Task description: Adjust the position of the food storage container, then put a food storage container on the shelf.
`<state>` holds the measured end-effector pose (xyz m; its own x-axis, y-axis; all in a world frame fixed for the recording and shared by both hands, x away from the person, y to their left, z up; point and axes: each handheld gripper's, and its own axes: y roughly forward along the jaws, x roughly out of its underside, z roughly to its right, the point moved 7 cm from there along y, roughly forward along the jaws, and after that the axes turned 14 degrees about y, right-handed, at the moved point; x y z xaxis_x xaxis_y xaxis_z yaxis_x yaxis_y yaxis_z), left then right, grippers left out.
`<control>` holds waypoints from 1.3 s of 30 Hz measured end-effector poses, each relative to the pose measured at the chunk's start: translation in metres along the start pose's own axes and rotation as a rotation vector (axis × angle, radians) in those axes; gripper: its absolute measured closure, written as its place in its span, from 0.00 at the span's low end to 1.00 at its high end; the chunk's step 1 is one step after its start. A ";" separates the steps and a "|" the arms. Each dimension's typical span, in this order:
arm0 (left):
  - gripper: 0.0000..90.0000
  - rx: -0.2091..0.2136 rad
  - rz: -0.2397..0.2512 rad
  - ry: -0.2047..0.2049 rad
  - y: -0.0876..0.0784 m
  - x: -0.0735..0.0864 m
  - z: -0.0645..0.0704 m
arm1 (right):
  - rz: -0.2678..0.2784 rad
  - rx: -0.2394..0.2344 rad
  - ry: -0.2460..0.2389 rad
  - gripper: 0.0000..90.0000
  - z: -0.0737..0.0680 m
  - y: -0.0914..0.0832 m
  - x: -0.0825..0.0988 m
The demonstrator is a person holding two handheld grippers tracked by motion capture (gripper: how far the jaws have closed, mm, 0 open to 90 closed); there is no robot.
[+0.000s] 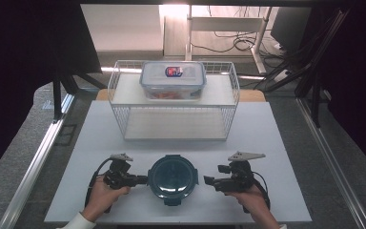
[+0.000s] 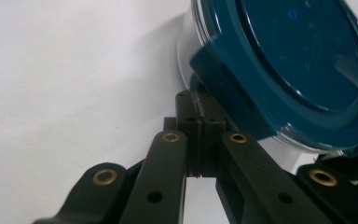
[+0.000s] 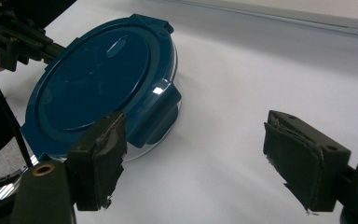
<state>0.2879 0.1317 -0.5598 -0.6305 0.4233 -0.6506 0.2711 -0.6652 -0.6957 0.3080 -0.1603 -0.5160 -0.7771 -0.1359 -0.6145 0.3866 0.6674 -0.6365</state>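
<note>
We brace round glass container [image 1: 173, 179]: left gripper [image 1: 140, 180] fingers clenched against lid clip, right gripper [image 1: 209, 181] fingers released beside. Next: unlatch clip.

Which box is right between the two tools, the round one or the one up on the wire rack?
The round container with the dark teal lid, on the table near the person. The rectangular clear box sits on top of the wire rack, farther back.
</note>
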 end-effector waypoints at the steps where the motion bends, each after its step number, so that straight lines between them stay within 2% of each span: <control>1: 1.00 -0.012 0.003 0.003 -0.002 0.000 -0.002 | 0.003 0.000 0.000 0.23 0.000 0.000 0.000; 5: 0.99 -0.065 0.048 0.008 -0.020 0.001 -0.009 | 0.012 0.006 -0.007 0.24 0.002 -0.003 0.000; 6: 0.95 -0.079 0.065 0.011 -0.025 0.001 -0.010 | 0.015 0.005 -0.007 0.24 0.002 -0.004 0.000; 8: 0.85 -0.112 0.096 0.015 -0.034 -0.001 -0.011 | 0.023 0.007 -0.004 0.24 0.004 -0.004 -0.001; 10: 0.65 -0.150 0.108 0.004 -0.042 -0.004 -0.013 | 0.026 0.010 -0.002 0.24 0.005 -0.005 -0.001; 12: 0.46 -0.168 0.103 -0.019 -0.046 -0.004 -0.014 | 0.030 0.006 0.000 0.24 0.003 -0.005 -0.001; 15: 0.33 -0.177 0.116 -0.025 -0.049 -0.004 -0.013 | 0.035 0.004 -0.005 0.23 0.002 -0.006 -0.001; 19: 0.24 -0.187 0.123 -0.045 -0.050 -0.005 -0.011 | 0.048 0.002 -0.011 0.23 0.002 -0.009 -0.001; 25: 0.17 -0.166 0.138 -0.045 -0.048 -0.008 0.001 | 0.040 -0.012 -0.003 0.22 0.002 -0.011 -0.001; 27: 0.15 -0.134 0.152 -0.053 -0.045 -0.009 0.005 | 0.028 -0.013 -0.002 0.21 0.001 -0.008 0.000; 32: 0.13 -0.066 0.171 -0.104 -0.038 -0.009 0.011 | 0.013 -0.027 0.009 0.19 -0.004 -0.004 0.001; 39: 0.13 -0.048 0.163 -0.118 -0.027 -0.015 0.016 | 0.005 -0.047 0.056 0.18 -0.007 0.000 0.001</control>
<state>0.2781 0.1334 -0.5261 -0.6557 0.2360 -0.7172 0.4087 -0.6878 -0.5999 0.3039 -0.1556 -0.5129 -0.8022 -0.0926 -0.5898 0.3677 0.7017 -0.6102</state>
